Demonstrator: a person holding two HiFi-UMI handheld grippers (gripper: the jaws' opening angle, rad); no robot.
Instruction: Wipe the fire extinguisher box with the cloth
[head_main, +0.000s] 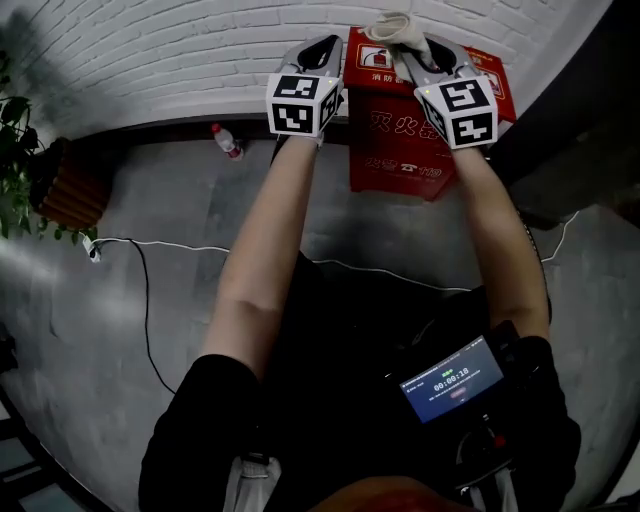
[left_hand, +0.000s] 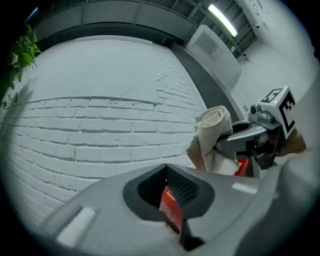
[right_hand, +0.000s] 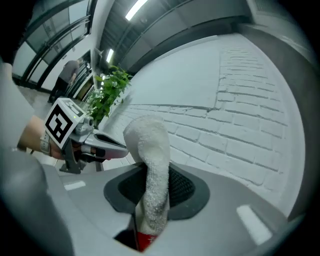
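Fire extinguisher box (head_main: 400, 150), red, stood on the grey floor (head_main: 200, 220) against the white brick wall (head_main: 150, 50), with the cloth (head_main: 395, 27) bunched above its top back edge. The right gripper (head_main: 408, 50) had its jaws clamped on that cloth, just over the box's top. The left gripper (head_main: 324, 48) hung at the box's top left corner, jaws drawn almost together, a sliver of red box showing in the slit between them.

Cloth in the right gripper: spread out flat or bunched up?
Bunched. The cloth stands as a rolled wad pinched between the right gripper's closed jaws, not spread over anything.
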